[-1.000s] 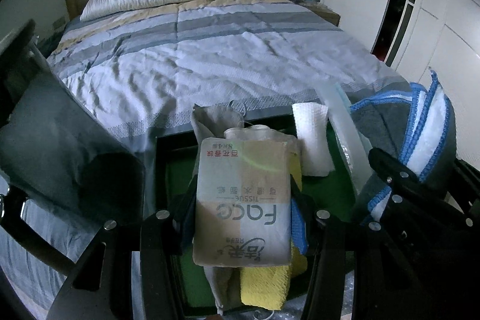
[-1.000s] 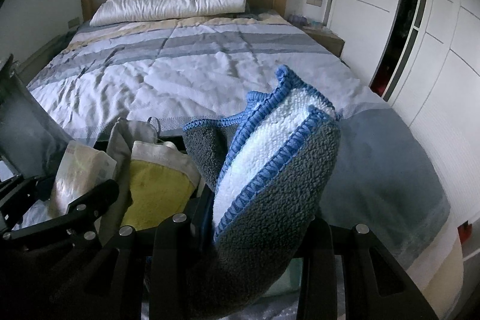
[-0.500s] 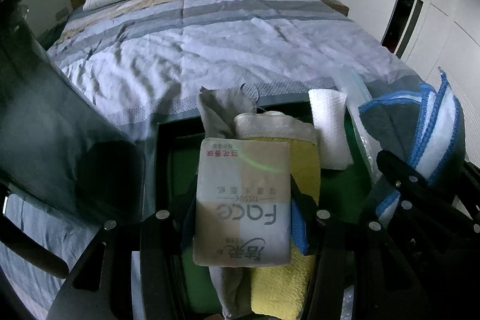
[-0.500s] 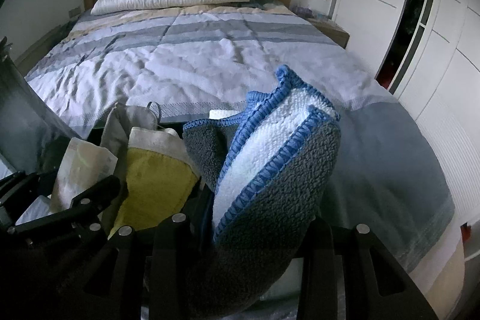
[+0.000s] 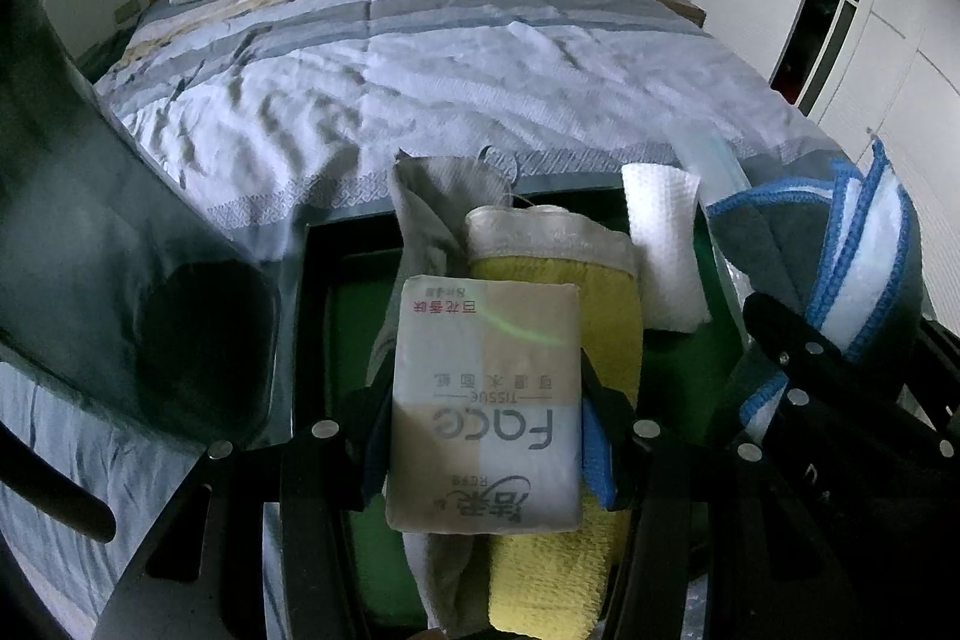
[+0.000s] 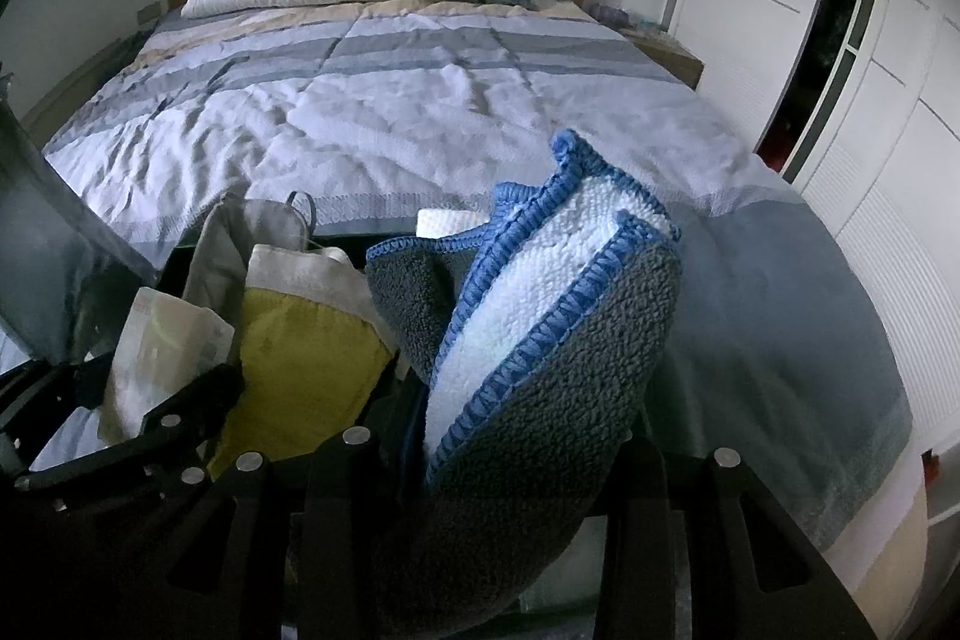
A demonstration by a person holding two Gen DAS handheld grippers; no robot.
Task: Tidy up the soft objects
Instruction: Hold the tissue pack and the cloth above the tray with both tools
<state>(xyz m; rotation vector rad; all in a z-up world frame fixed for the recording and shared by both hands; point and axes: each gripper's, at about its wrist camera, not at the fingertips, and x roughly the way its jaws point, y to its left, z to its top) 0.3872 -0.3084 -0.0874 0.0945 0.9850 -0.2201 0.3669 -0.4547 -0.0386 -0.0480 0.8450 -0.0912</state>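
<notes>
We are holding two items over a dark open storage box with a green floor (image 5: 354, 316) at the foot of the striped bed (image 5: 456, 76). The left gripper (image 5: 486, 436) is clamping a soft rectangular pack of facial tissue in beige and pale blue wrap (image 5: 485, 400), jaws pressing on its two long sides. The right gripper (image 6: 510, 466) is pinching a folded grey fleece cloth with blue stitched edging and a white inner face (image 6: 540, 340), jaws closed on its lower fold.

Already lying in the box: a yellow terry towel with a pale band (image 5: 558, 280), a grey fabric pouch (image 5: 432, 208) and a white folded paper towel (image 5: 660, 244).

Risks we are noting:
- The tissue pack is hanging directly above the yellow towel; released here, it is likely landing on the towel and tipping off.
- The pack is compressible, so it could be slipping out early.
- The fleece cloth is top-heavy above the jaws and may be unfolding on release, draping over the box wall.
- The two grippers are working close together and could be colliding.
</notes>
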